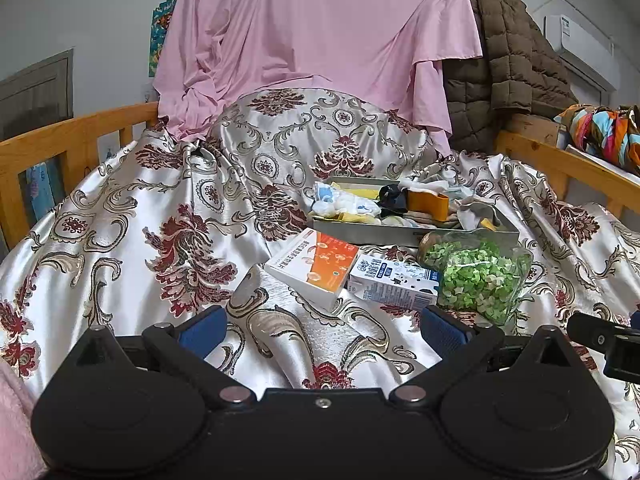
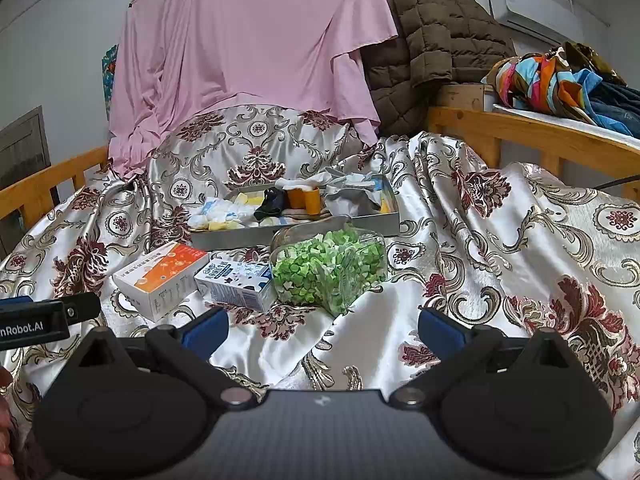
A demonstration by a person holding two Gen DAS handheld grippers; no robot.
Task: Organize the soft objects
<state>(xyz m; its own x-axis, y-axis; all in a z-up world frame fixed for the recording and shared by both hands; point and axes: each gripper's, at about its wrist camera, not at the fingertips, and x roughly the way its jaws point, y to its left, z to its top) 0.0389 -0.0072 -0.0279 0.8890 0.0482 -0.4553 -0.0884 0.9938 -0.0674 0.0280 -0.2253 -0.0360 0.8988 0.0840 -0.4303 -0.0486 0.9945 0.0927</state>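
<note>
Both hand-held grippers hover low over the bed, side by side, facing the items. The left hand-held gripper stands with its jaws wide and nothing between them; the right hand-held gripper is likewise spread wide and carries nothing.

The soft objects, socks and small cloth pieces in white, blue, yellow, black and orange, lie heaped in a shallow grey tray on the patterned bedspread. A few white and grey pieces drape over the tray's far rim. In front of the tray, and apart from the heap, lie three firmer items: an orange-and-white carton, a blue-and-white milk box and a clear container of green pieces.

Judgement: the soft items already sit gathered in the tray. This arrangement fits either a sorted tray with both grippers withdrawn, or a heap awaiting pairing and tidying; the pictures do not settle which. Any grasp in the tray would call for a reach over the three firm items, which block the direct line.
</note>
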